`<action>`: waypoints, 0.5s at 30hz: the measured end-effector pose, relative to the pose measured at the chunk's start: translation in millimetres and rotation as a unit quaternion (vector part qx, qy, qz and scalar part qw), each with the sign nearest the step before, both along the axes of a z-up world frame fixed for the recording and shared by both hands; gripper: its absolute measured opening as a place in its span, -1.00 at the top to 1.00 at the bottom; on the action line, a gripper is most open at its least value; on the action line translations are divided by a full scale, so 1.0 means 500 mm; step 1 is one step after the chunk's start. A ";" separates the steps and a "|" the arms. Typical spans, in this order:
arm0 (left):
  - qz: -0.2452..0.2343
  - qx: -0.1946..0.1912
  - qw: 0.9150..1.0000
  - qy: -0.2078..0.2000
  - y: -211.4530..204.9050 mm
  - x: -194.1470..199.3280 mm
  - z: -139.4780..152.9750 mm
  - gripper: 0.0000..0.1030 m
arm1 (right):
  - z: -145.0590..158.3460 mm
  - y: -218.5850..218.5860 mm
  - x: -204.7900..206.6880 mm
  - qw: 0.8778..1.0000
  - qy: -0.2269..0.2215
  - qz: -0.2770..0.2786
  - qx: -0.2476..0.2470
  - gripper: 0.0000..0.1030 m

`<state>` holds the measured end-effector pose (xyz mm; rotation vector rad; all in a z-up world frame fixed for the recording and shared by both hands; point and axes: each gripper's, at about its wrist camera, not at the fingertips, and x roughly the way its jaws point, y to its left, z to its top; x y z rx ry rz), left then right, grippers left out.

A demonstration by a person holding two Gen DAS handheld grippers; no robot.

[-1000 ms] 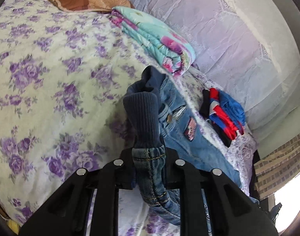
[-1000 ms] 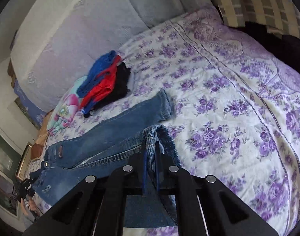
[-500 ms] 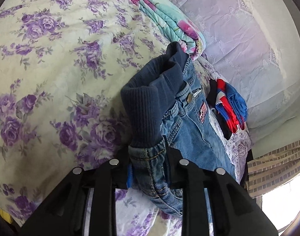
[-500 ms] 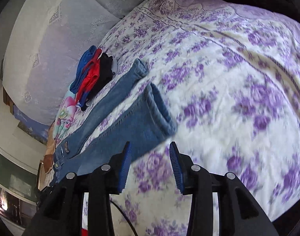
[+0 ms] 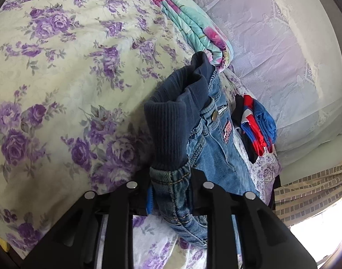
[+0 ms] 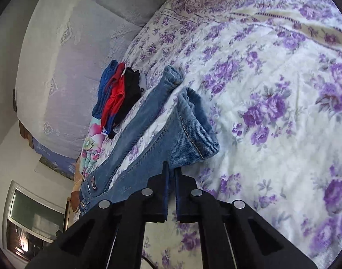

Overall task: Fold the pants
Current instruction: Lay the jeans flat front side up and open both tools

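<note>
Small blue denim pants with a dark ribbed waistband lie on a bed with a purple-flowered sheet. My left gripper is shut on the waist edge and holds it bunched above the sheet. In the right wrist view the two legs stretch away across the bed. My right gripper is shut on the near edge of the nearer leg, close to its cuff.
A folded turquoise floral quilt and a pile of red, blue and black clothes lie by the lavender wall covering. The clothes pile also shows in the right wrist view. A checked curtain hangs past the bed's end.
My right gripper let go of the leg cuff, opened, then shut again on the nearer leg's edge. The left gripper kept its hold on the waist and moved lower and closer to the sheet.
</note>
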<state>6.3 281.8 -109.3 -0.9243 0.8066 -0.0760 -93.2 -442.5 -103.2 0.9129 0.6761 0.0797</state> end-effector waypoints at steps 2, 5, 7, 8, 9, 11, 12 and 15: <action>0.001 0.009 1.000 0.002 -0.005 -0.005 0.005 0.64 | 0.022 -0.014 -0.021 1.000 -0.007 -0.009 -0.008 0.91; 0.002 0.009 1.000 0.010 -0.006 -0.007 -0.001 0.65 | 0.002 -0.051 -0.027 0.998 0.039 -0.030 -0.047 0.87; 0.001 -0.008 1.000 0.018 0.002 -0.006 -0.014 0.62 | -0.037 -0.080 -0.042 0.997 0.067 -0.041 -0.014 0.99; 0.000 -0.018 1.000 0.016 0.005 -0.010 -0.014 0.61 | -0.036 -0.084 -0.056 0.997 0.058 -0.044 -0.004 0.91; 0.000 -0.015 1.000 0.013 0.005 -0.015 -0.008 0.58 | -0.021 -0.081 -0.072 0.998 0.047 -0.045 -0.009 0.86; 0.002 0.012 1.000 0.004 -0.002 -0.029 0.015 0.56 | 0.030 -0.073 -0.109 0.998 0.011 -0.055 -0.040 0.86; 0.002 0.032 0.999 -0.003 -0.010 -0.036 0.032 0.55 | 0.068 -0.076 -0.133 0.996 -0.015 -0.067 -0.057 0.86; -0.002 0.071 0.997 -0.022 -0.031 -0.053 0.070 0.45 | 0.199 -0.112 -0.223 0.982 -0.093 -0.132 -0.102 0.24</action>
